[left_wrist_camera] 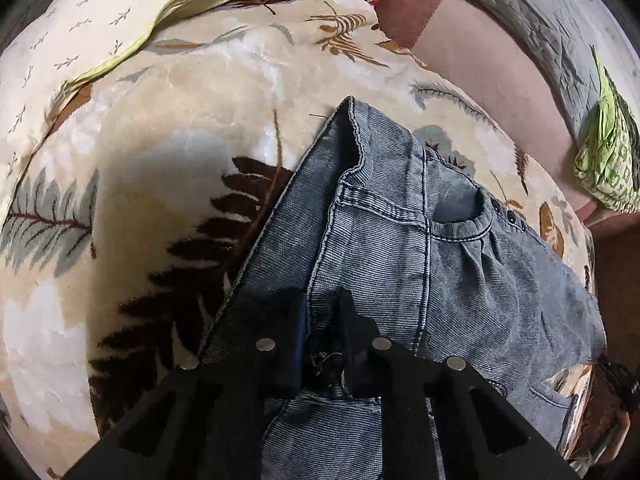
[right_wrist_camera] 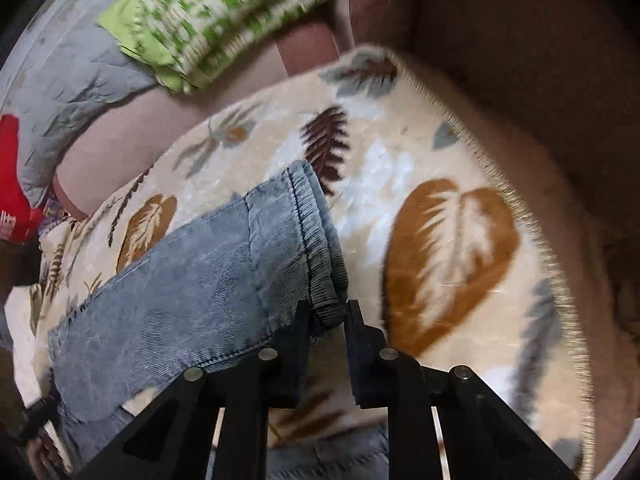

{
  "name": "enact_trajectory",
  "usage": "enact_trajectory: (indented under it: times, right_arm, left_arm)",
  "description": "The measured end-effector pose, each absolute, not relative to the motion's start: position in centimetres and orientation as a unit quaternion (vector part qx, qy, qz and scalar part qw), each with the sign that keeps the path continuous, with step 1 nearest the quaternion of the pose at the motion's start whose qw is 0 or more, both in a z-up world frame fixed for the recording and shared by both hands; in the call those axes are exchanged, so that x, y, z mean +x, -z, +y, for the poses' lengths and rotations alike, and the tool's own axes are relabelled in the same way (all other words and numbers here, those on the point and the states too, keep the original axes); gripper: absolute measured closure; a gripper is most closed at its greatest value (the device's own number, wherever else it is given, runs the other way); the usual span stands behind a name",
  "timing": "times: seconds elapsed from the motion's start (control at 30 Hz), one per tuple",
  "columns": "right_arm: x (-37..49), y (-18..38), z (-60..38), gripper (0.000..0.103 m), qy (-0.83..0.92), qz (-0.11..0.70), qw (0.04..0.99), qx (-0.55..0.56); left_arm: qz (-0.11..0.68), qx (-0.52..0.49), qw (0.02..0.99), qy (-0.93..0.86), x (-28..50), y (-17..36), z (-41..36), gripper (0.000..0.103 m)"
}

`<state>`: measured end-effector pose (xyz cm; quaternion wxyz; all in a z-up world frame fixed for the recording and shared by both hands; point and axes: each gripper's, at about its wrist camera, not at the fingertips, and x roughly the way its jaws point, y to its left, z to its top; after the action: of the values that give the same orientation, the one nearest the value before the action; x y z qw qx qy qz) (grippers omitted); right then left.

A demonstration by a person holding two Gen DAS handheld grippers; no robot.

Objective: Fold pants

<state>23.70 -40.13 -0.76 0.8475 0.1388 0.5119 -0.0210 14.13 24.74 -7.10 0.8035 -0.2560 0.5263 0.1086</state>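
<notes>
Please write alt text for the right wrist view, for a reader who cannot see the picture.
The right gripper has its two black fingers closed on the hem end of grey-blue denim pants, which lie on a cream blanket with a leaf print. A green and white cloth lies blurred beyond the blanket.

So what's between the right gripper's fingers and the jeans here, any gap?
No gap: in the right wrist view, the right gripper pinches the hem of the jeans directly, with only the leaf-print blanket beneath.

Both wrist views look steeply down, close, sharing pants (left_wrist_camera: 400, 248).
</notes>
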Motion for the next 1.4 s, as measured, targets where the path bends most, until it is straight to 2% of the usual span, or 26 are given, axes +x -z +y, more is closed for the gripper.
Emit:
enact_trajectory:
  times: [0.17, 0.23, 0.3, 0.33, 0.43, 0.57, 0.6, 0.67, 0.7, 0.9, 1.2, 1.23, 1.37, 1.4]
  right_arm:
    - [23.5, 6.6, -41.0, 0.077, 0.041, 0.585, 0.8, 0.126]
    - [23.3, 6.5, -41.7, 0.074, 0.035, 0.566, 0.809, 0.155]
    - [23.4, 5.3, -42.0, 0.043, 0.034, 0.563, 0.81, 0.16]
    - [23.3, 4.0, -42.0, 0.042, 0.043, 0.548, 0.822, 0.147]
    - [23.2, 0.8, -41.3, 0.042, 0.031, 0.498, 0.853, 0.151]
    - [24.0, 1.0, -38.2, 0.04, -0.056, 0.484, 0.856, 0.176]
    - [24.5, 2.2, -37.3, 0.036, -0.064, 0.495, 0.851, 0.162]
    - [26.3, 7.0, -35.8, 0.033, -0.037, 0.582, 0.805, 0.111]
    - [26.4, 8.0, -35.7, 0.033, -0.033, 0.585, 0.803, 0.108]
    - [28.7, 3.0, -36.0, 0.033, -0.041, 0.539, 0.833, 0.115]
    - [32.9, 3.7, -40.2, 0.033, -0.025, 0.519, 0.832, 0.194]
    - [32.8, 3.6, -40.8, 0.033, -0.025, 0.517, 0.832, 0.197]
    - [34.6, 3.5, -41.0, 0.033, -0.024, 0.513, 0.837, 0.191]
    - [35.5, 3.8, -40.5, 0.033, -0.024, 0.517, 0.837, 0.18]
  left_arm:
    - [0.532, -0.246, 0.803, -0.112, 14.2, 6.9, 24.5, 0.085]
    - [0.526, -0.23, 0.811, -0.113, 14.1, 5.8, 24.1, 0.085]
    - [0.507, -0.212, 0.827, -0.117, 13.7, 4.1, 23.7, 0.085]
    - [0.49, -0.205, 0.84, -0.114, 13.4, 2.9, 23.4, 0.081]
    - [0.47, -0.182, 0.859, -0.094, 13.1, 1.3, 21.9, 0.064]
    - [0.522, -0.136, 0.837, -0.091, 14.3, 5.0, 20.1, 0.063]
    - [0.547, -0.128, 0.822, -0.098, 14.7, 6.6, 20.0, 0.063]
    - [0.54, -0.117, 0.827, -0.106, 14.8, 7.2, 20.3, 0.057]
    - [0.544, -0.126, 0.824, -0.102, 14.7, 6.8, 20.6, 0.058]
    - [0.486, -0.172, 0.852, -0.092, 17.3, 2.7, 24.3, 0.058]
    - [0.51, -0.257, 0.819, -0.061, 25.0, 6.6, 25.9, 0.058]
    - [0.508, -0.26, 0.819, -0.06, 25.4, 7.1, 25.8, 0.06]
    - [0.505, -0.246, 0.825, -0.055, 26.1, 7.2, 25.4, 0.084]
    - [0.506, -0.245, 0.825, -0.055, 26.4, 7.3, 25.4, 0.085]
